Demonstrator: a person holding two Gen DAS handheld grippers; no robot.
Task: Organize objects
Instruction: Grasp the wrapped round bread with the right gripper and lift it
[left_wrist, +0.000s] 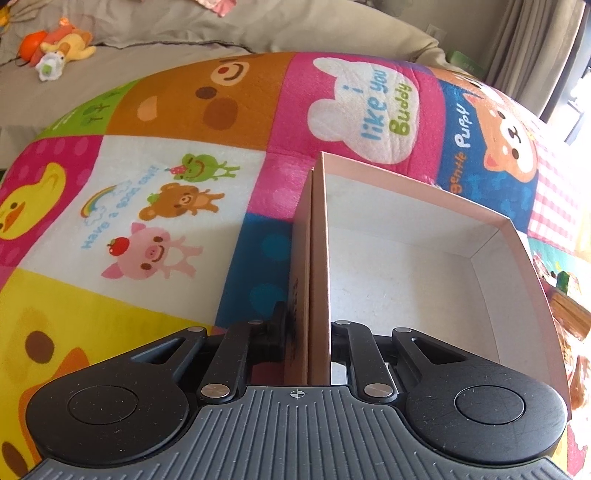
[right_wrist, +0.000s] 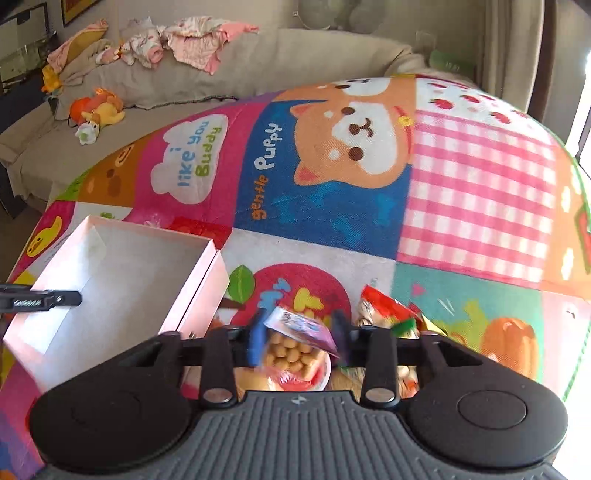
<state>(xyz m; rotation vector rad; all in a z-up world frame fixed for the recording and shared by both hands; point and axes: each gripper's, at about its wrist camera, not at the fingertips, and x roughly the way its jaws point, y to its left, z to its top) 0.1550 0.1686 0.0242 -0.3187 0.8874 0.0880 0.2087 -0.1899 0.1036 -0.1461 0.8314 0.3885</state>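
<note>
A pink cardboard box (left_wrist: 413, 266) with a white empty inside lies on the colourful play mat. My left gripper (left_wrist: 308, 332) is shut on the box's left wall, one finger outside and one inside. The box also shows in the right wrist view (right_wrist: 122, 269), with my left gripper's finger (right_wrist: 40, 299) at its left wall. My right gripper (right_wrist: 299, 336) is shut on a snack packet of small round biscuits (right_wrist: 291, 350) with a purple-white top, just right of the box. More snack packets (right_wrist: 391, 310) lie beside it on the mat.
The cartoon play mat (right_wrist: 332, 206) covers the floor. A beige sofa (right_wrist: 258, 59) stands behind it with plush toys (right_wrist: 96, 110) and pink clothes (right_wrist: 195, 40). Curtains (left_wrist: 532, 40) hang at the far right.
</note>
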